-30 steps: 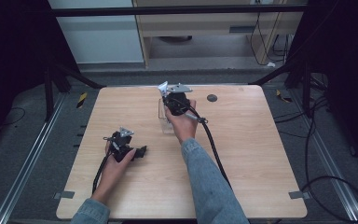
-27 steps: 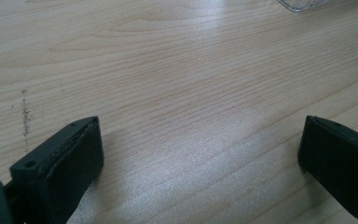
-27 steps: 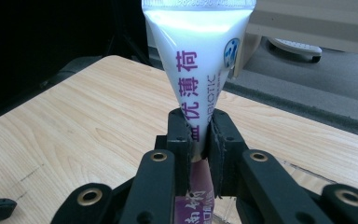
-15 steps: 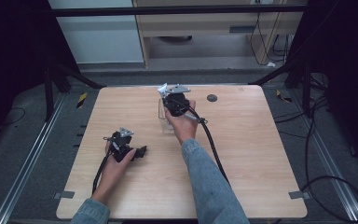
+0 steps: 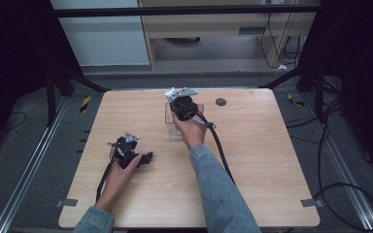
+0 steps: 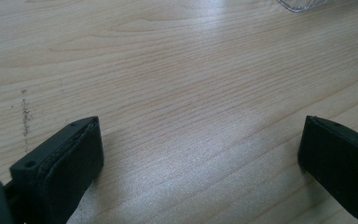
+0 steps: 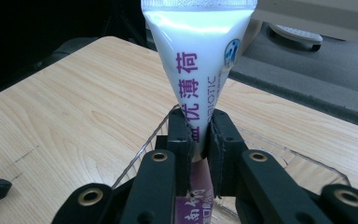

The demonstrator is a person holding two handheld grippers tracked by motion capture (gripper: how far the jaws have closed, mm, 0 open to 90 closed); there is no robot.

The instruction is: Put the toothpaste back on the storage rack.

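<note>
Toothpaste tube [image 7: 198, 70], white with purple lettering, stands upright with its flat crimped end uppermost, directly above a clear plastic container [image 5: 171, 120] at the far centre of the wooden surface [image 5: 252, 160]. Your right gripper [image 7: 199, 140] has its fingers [image 7: 179, 140] clamped on the tube's lower body, and the tube's purple bottom end reaches down into the container [image 7: 279, 154]. Your left gripper [image 5: 138, 158] rests on the near left of the surface, well apart from the container; its fingers [image 6: 70, 158] are spread wide with bare wood between them. A small dark disc [image 5: 220, 102] lies near the far edge, to the right of the container.
</note>
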